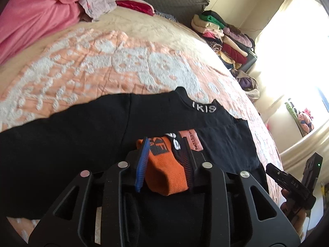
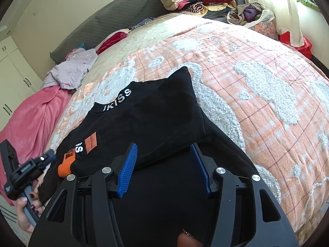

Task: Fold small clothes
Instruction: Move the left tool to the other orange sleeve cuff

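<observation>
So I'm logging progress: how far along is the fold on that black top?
Done: one sleeve of the black top lies folded over its body. In hand: the left gripper pinches its orange-printed fabric; the right gripper is open above it. Left: the remaining folds.

A bed [image 2: 257, 72] with a peach-and-white quilt fills the room, a grey headboard [image 2: 115, 18] against the cream wall [image 2: 61, 4], white cupboards [image 2: 12, 76] left, bright curtained window [image 1: 287, 41] right.
</observation>
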Demonstrator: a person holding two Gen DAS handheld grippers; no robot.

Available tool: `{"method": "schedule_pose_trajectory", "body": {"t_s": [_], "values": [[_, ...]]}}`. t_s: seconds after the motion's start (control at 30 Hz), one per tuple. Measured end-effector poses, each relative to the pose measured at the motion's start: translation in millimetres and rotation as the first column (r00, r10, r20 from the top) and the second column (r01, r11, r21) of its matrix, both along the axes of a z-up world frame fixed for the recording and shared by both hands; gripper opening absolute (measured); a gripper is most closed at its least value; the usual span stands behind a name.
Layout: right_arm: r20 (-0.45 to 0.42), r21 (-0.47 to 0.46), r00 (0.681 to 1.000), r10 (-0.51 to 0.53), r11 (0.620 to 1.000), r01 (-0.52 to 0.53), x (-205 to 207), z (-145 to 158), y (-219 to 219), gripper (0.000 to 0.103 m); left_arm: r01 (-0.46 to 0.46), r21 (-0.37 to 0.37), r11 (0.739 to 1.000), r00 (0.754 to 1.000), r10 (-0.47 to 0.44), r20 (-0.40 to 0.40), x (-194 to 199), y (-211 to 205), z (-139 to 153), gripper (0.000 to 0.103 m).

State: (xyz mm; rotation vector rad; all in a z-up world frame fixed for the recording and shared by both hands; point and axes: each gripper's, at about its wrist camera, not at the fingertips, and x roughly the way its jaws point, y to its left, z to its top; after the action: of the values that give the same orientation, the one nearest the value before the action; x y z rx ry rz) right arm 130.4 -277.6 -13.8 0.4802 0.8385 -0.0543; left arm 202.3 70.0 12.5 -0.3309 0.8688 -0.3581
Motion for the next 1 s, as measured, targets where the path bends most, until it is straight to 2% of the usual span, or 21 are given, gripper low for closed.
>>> {"method": "schedule_pose_trajectory", "body": {"t_s": [0.1,0.2,0.3,0.37,0.43,0.5,0.57,0.67,0.8,0.83,0.87,0.9,1.0], "values": [[-0.009,-0.025,1.000,0.023,0.999,-0.024,8.6,-0.1,5.9,0.052,0.036,0.027,0.999,0.999,-0.036,0.014,-2.6,-12.4,1.6,0.030],[-0.024,-0.057,0.998,0.056,0.997,-0.057,19.9,-2.2,16.7,0.052,0.112,0.072,0.991,0.994,-0.112,0.000,-4.3,-37.9,-7.7,0.034],[-0.037,-0.074,0.996,0.086,0.993,-0.089,28.6,-4.0,24.8,0.052,0.176,0.136,0.975,0.984,-0.169,-0.062,-1.6,-59.2,-31.9,0.040],[-0.041,-0.080,0.994,0.102,0.991,-0.105,33.0,-4.1,27.8,0.052,0.187,0.176,0.966,0.980,-0.169,-0.109,0.3,-63.2,-50.9,0.042],[-0.045,-0.095,0.992,0.118,0.988,-0.122,39.5,-3.8,31.0,0.052,0.190,0.183,0.965,0.979,-0.172,-0.108,0.3,-61.4,-57.9,0.042],[-0.060,-0.111,0.990,0.129,0.985,-0.135,47.0,-6.5,32.7,0.053,0.184,0.161,0.970,0.980,-0.169,-0.105,-0.4,-57.3,-51.1,0.044],[-0.095,-0.135,0.987,0.129,0.981,-0.141,54.9,-15.3,32.8,0.060,0.173,0.130,0.976,0.982,-0.162,-0.093,-2.7,-49.8,-44.2,0.053],[-0.187,-0.181,0.978,0.097,0.975,-0.131,65.6,-38.6,30.2,0.063,0.153,0.131,0.980,0.987,-0.145,-0.067,-7.4,-42.7,-34.7,0.057],[-0.143,-0.175,0.985,0.099,0.977,-0.124,59.4,-35.5,33.5,0.066,0.095,0.122,0.988,0.995,-0.091,-0.040,-15.7,-21.3,-24.8,0.063],[-0.126,-0.152,0.987,0.102,0.981,-0.121,56.8,-32.7,33.7,0.067,0.078,0.121,0.990,0.997,-0.075,-0.032,-17.7,-14.9,-21.2,0.067],[-0.113,-0.130,0.988,0.109,0.984,-0.123,54.7,-30.6,33.8,0.067,0.067,0.124,0.990,0.998,-0.065,-0.025,-19.5,-11.5,-19.1,0.075],[-0.102,-0.120,0.988,0.114,0.985,-0.126,52.9,-28.3,34.5,0.067,0.046,0.131,0.990,0.999,-0.045,-0.008,-22.3,-5.4,-14.7,0.077],[-0.073,-0.130,0.989,0.125,0.982,-0.134,48.1,-18.9,40.4,0.078,-0.004,0.157,0.988,0.999,-0.002,0.035,-29.9,5.4,-3.1,0.086]]}}
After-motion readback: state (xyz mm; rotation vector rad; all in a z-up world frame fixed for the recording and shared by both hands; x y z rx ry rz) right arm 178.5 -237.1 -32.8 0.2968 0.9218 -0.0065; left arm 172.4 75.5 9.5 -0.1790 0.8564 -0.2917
